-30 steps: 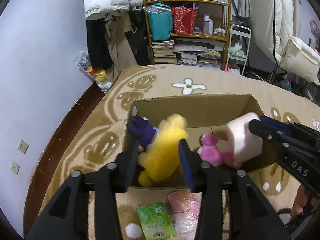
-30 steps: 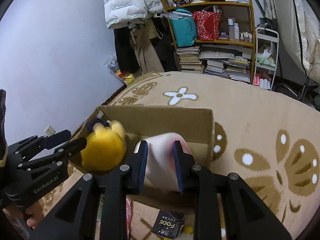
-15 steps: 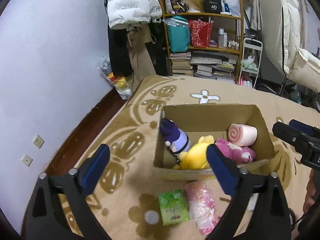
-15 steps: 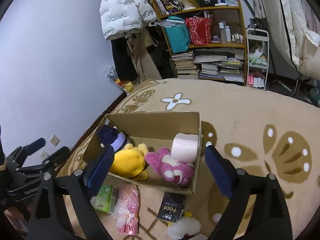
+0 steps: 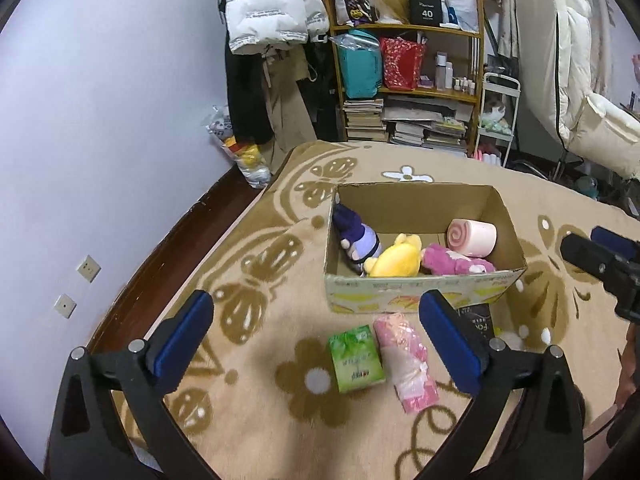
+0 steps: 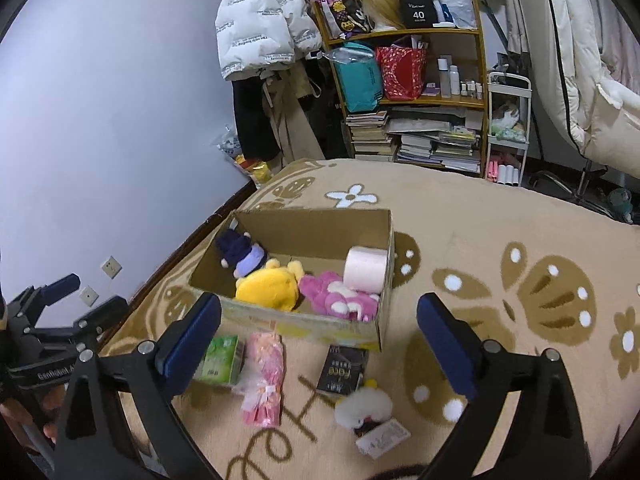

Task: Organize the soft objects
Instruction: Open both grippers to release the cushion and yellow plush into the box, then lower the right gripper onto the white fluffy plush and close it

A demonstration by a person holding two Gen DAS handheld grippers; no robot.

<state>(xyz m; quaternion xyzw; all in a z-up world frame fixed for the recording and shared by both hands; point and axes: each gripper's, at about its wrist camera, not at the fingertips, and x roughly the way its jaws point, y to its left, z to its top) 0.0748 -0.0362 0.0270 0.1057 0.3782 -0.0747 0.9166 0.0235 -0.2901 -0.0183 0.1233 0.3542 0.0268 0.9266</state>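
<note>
An open cardboard box (image 5: 424, 296) (image 6: 304, 326) stands on the patterned rug. Inside lie a purple plush (image 5: 356, 236) (image 6: 242, 254), a yellow plush (image 5: 394, 258) (image 6: 268, 290), a magenta plush (image 5: 452, 264) (image 6: 338, 298) and a pink swirl-roll cushion (image 5: 472, 232) (image 6: 366, 270). My left gripper (image 5: 316, 332) is open and empty, held back from the box's near side. My right gripper (image 6: 320, 336) is open and empty, also drawn back above the rug. A small white plush (image 6: 364, 404) lies on the rug near the right gripper.
In front of the box lie a green tissue pack (image 5: 354, 358) (image 6: 220, 362), a pink wrapped packet (image 5: 408, 360) (image 6: 264, 376) and a black "Face" packet (image 6: 342, 370). A cluttered bookshelf (image 5: 412, 92) and hanging coats stand behind. A wall runs along the left.
Both grippers opened and let go: the left released the yellow plush, the right the pink roll cushion, both into the box. Both then pulled back and up from the box.
</note>
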